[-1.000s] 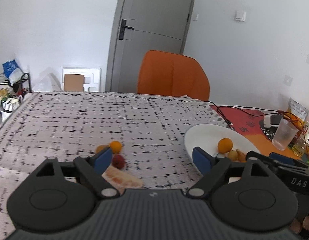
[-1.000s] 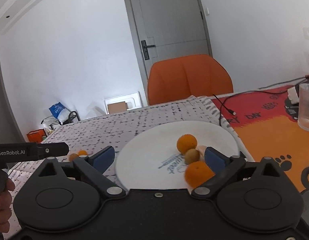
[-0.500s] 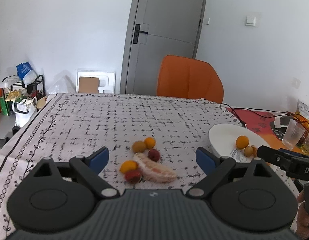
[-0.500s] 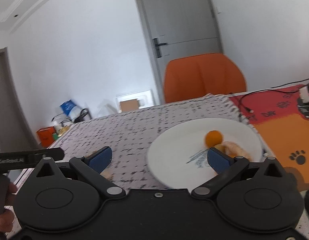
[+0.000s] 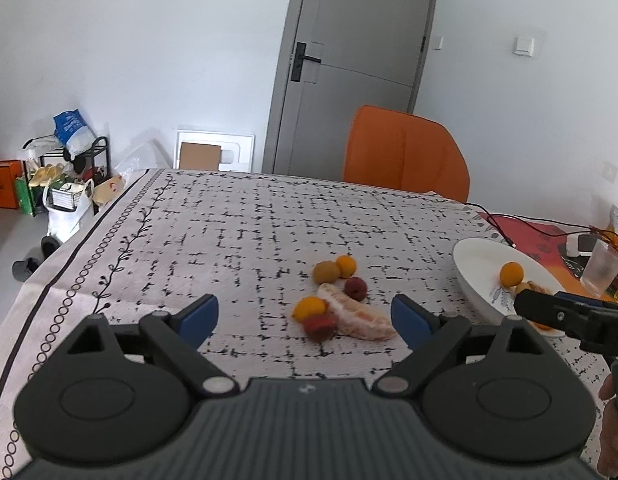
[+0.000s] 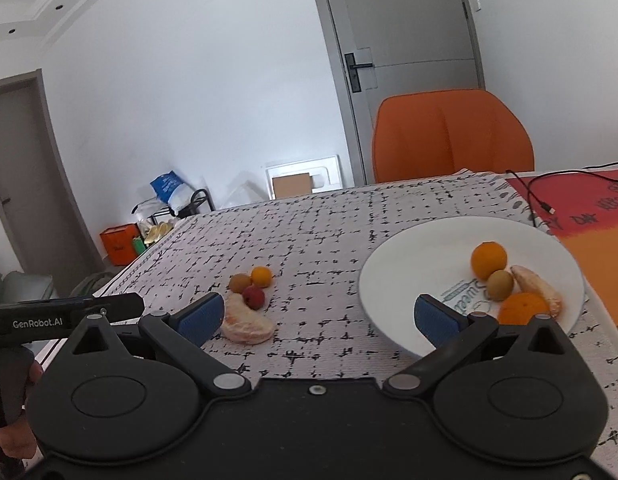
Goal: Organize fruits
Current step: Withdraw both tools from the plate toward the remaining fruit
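Observation:
Loose fruit lies on the patterned tablecloth: a kiwi [image 5: 325, 272], a small orange [image 5: 345, 266], a red fruit [image 5: 355, 288], a peeled pomelo wedge [image 5: 359, 319], another orange [image 5: 309, 308] and a second red fruit [image 5: 319, 326]. My left gripper [image 5: 305, 318] stands open just short of this pile, nothing between its pads. A white plate [image 6: 421, 252] on the right holds an orange [image 6: 488, 260], a kiwi [image 6: 499, 285], a second orange [image 6: 523, 309] and a pomelo wedge [image 6: 537, 290]. My right gripper [image 6: 319, 316] is open and empty, between pile and plate.
An orange chair [image 5: 405, 156] stands at the far table edge before a grey door [image 5: 349, 60]. On the right lie a red and orange mat [image 6: 589, 208], a black cable [image 6: 529, 192] and a clear plastic cup [image 5: 599, 268]. Bags and a rack [image 5: 65, 172] sit on the floor at left.
Both grippers have drawn back and swung left. The fruit pile, half hidden under the left finger before, now lies in full view; in the right view the plate has slid to the right.

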The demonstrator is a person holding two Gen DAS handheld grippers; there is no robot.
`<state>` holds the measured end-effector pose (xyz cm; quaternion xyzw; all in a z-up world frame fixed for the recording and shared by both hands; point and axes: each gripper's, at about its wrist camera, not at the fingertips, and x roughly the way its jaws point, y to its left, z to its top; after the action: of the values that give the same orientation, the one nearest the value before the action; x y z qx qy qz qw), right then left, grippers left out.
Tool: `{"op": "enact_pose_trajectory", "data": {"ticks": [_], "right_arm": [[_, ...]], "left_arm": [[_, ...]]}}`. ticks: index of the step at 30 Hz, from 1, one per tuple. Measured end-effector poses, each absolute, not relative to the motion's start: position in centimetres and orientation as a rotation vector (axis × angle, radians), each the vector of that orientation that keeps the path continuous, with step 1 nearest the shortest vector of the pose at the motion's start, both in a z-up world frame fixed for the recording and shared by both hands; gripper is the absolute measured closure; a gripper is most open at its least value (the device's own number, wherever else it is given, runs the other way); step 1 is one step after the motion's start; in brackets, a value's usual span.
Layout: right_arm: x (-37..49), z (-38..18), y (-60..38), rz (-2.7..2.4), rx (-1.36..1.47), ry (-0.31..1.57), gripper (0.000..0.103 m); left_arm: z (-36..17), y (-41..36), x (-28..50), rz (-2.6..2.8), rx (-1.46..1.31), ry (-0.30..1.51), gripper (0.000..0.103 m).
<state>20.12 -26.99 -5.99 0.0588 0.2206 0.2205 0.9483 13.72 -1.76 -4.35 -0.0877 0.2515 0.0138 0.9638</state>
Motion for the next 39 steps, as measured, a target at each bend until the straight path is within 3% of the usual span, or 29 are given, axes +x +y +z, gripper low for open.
{"op": "enact_pose_trajectory", "data": {"ticks": [9,14,22,29,39], "right_arm": [[20.5,-6.5,-25.5,0.482,0.093,0.462,0.0],[20.8,-6.9,-24.9,0.493,0.084,0.467,0.001],[21.4,-7.3,-24.7,0.508,0.081,0.472,0.001],[22.1,-7.6,-24.1,0.522,0.062,0.478,0.009],[23.1,-8.1,-23.4,0.541,0.055,0.5,0.011]], "left_arm": [[-5.0,-1.3,13.9,0.02,-0.176,0.502,0.016],[-5.6,-1.6,14.5,0.016,-0.173,0.503,0.029],[-6.5,-1.6,15.5,0.008,-0.191,0.522,0.036],[-7.4,-1.9,16.9,0.003,-0.196,0.551,0.047],[-8.6,-2.2,18.5,-0.006,-0.208,0.585,0.052]]}}
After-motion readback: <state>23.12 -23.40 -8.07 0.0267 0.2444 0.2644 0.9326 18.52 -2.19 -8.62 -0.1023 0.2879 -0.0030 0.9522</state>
